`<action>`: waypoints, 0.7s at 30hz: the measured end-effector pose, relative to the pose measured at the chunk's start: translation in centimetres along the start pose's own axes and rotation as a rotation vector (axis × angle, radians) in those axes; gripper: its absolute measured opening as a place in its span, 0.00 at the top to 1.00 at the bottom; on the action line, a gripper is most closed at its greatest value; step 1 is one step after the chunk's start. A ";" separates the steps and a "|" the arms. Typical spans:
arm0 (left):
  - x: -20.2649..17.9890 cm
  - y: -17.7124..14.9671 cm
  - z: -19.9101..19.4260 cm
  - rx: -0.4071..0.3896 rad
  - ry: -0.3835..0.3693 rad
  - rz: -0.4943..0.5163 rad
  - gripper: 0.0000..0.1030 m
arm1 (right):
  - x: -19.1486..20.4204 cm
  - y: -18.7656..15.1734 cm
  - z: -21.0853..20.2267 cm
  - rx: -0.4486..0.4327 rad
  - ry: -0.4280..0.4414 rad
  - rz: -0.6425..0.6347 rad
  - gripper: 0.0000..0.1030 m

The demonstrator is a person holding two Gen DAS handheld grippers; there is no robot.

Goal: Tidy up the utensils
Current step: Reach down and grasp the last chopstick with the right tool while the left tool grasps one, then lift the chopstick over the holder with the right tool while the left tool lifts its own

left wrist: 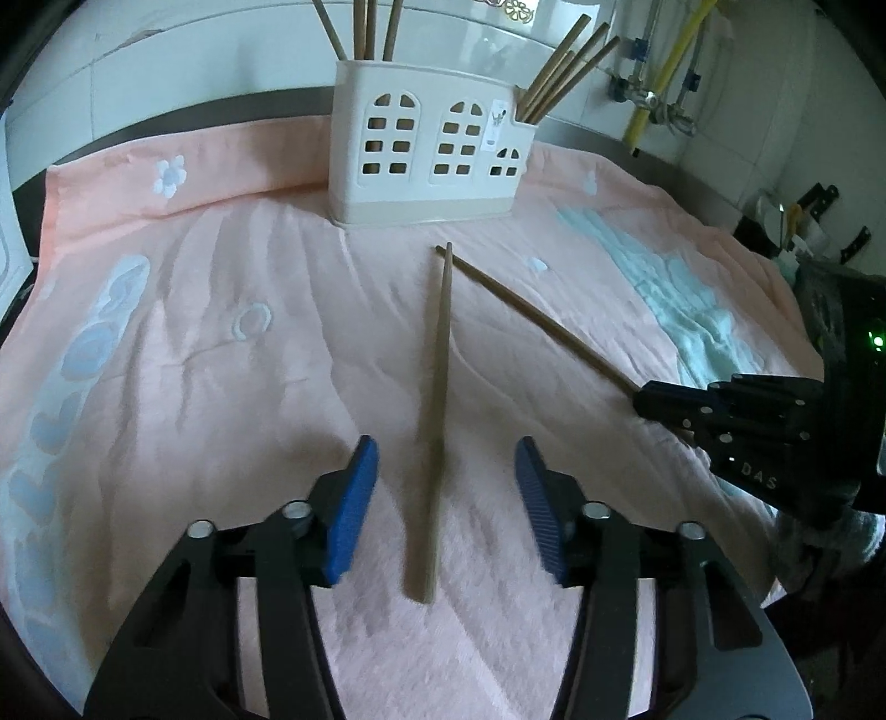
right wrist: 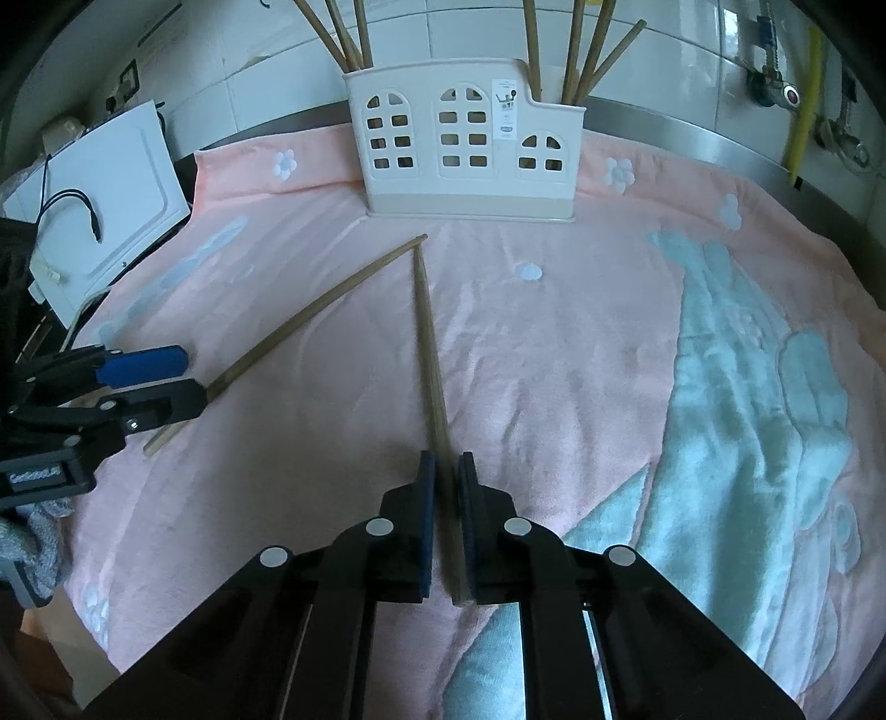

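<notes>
Your right gripper (right wrist: 443,476) has its blue pads (right wrist: 425,498) pressed together on the near part of one chopstick (right wrist: 429,354), whose butt end pokes out just behind the pads while the rest runs straight ahead of you across the pink towel (right wrist: 554,360) toward the utensil holder (right wrist: 468,144). Your left gripper (left wrist: 447,471) stands apart — its pads (left wrist: 354,498) sit either side of the other chopstick (left wrist: 434,399) without touching it, the stick lying on the towel between them and pointing away from you, its thick end reaching back between the fingers. The two chopsticks cross at their far tips, just short of the holder's base, so from the left wrist view the one you are clamping slants off to the right and ends in the black jaws of the right gripper at the frame's right side. From the right wrist view the left gripper shows at the far left, one blue pad above the loose stick and one black finger over it. The holder — a cream caddy with window-shaped cut-outs — stands upright at the far side of the towel, directly ahead of both grippers, with bundles of wooden chopsticks (right wrist: 343,33) leaning out of its left and right end compartments. A white appliance (right wrist: 111,188) with a black cable sits beyond the towel's edge, ahead and to the left of your left gripper.
</notes>
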State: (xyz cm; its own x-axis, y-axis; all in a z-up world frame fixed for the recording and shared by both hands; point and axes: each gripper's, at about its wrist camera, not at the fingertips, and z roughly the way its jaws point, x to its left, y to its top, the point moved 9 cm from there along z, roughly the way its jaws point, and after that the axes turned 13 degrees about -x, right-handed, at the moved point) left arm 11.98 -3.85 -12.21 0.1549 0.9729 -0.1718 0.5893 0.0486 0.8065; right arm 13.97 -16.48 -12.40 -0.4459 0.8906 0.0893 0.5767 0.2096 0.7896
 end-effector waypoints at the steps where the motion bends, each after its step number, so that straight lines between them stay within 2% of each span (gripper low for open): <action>1: 0.1 0.0 0.2 0.004 0.003 -0.001 0.59 | 0.1 -0.1 -0.1 0.001 0.007 0.001 0.92; 5: 0.1 -0.2 0.9 0.023 -0.004 -0.010 0.75 | 0.2 -0.2 -0.3 -0.001 0.011 0.008 0.92; 14: 0.0 -0.8 1.7 0.050 0.015 0.012 0.79 | 0.3 -0.3 -0.5 -0.005 0.006 0.014 0.92; 17: 0.1 -0.7 1.9 0.052 0.048 0.037 0.91 | 0.3 -0.4 -0.6 -0.009 0.004 0.017 0.92; 21: 0.0 -0.2 1.4 0.037 0.036 0.016 0.94 | 0.5 -0.2 -1.1 -0.025 0.010 0.023 0.93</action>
State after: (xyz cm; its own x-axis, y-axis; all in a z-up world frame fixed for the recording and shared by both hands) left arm 12.99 -4.21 -13.14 0.1361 0.9811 -0.1379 0.6160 0.0252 0.7874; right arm 12.90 -16.52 -11.80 -0.4392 0.8912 0.1135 0.5700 0.1787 0.8020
